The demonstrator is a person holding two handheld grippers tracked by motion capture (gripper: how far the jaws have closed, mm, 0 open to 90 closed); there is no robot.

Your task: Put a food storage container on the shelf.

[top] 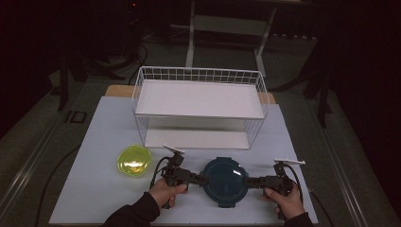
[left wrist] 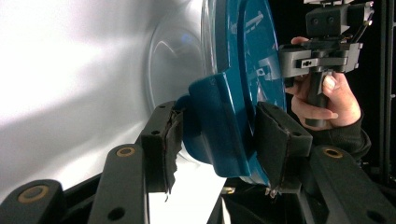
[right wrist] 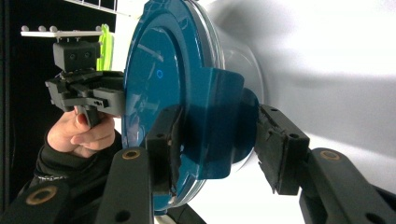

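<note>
A round blue lid (top: 224,179) sits on a clear container (left wrist: 170,60) near the table's front edge, with a flap clip at each side. My left gripper (top: 202,179) lies level at the lid's left side. In the left gripper view its jaws (left wrist: 219,140) are shut on the left clip (left wrist: 219,126), one pad under it and one on the lid's top. My right gripper (top: 248,181) mirrors it on the right side. In the right gripper view it (right wrist: 217,144) is shut on the right clip (right wrist: 219,126). Each gripper view shows the other gripper across the lid.
A yellow-green translucent bowl (top: 134,161) lies left of the blue lid. Behind them stands a white wire rack (top: 198,99) with two shelves. A white mat (top: 94,142) covers the table. Dark floor and a frame lie beyond.
</note>
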